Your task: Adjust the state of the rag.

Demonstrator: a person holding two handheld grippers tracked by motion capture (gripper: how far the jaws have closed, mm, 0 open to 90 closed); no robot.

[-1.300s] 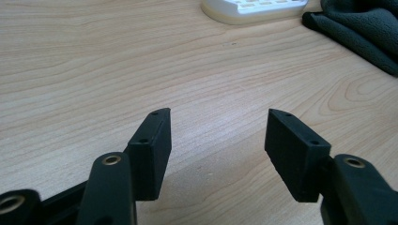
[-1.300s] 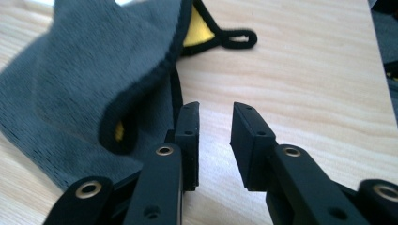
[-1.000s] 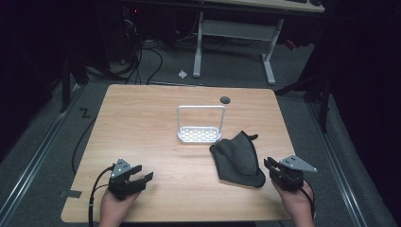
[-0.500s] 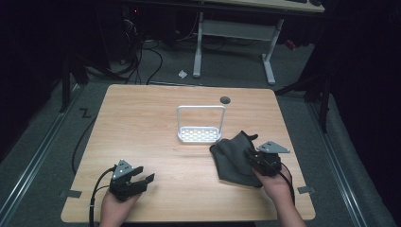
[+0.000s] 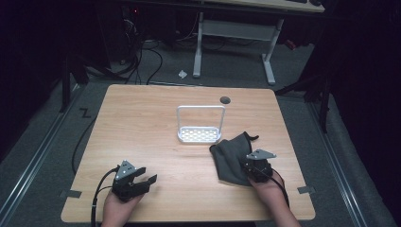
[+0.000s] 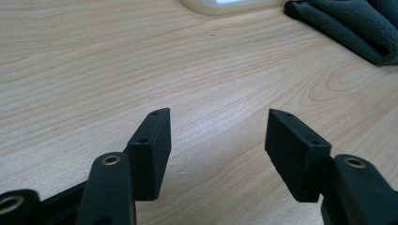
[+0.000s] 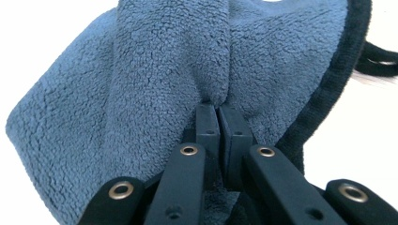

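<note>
A dark blue-grey fleece cloth point(image 5: 231, 157) lies crumpled on the wooden table point(image 5: 156, 137), right of centre. My right gripper point(image 5: 250, 166) sits on the cloth's near right edge. Its jaws have just been closing and are now shut on a fold of the cloth point(image 7: 178, 79), seen pinched between the fingertips point(image 7: 208, 119) in the right gripper view. My left gripper point(image 5: 142, 178) rests at the table's near left, open, nothing between its pads point(image 6: 152, 145). The cloth's corner point(image 6: 347, 23) lies far ahead of it at top right.
A small white rack point(image 5: 200, 125) with a wire hoop and a perforated base stands mid-table, just left of the cloth's far end. A round cable hole point(image 5: 225, 100) marks the far edge. Behind the table are desk legs point(image 5: 268, 56) and cables on the floor.
My right gripper moved left from the table's right edge onto the cloth and shut on a fold of it. The left gripper stayed put.
</note>
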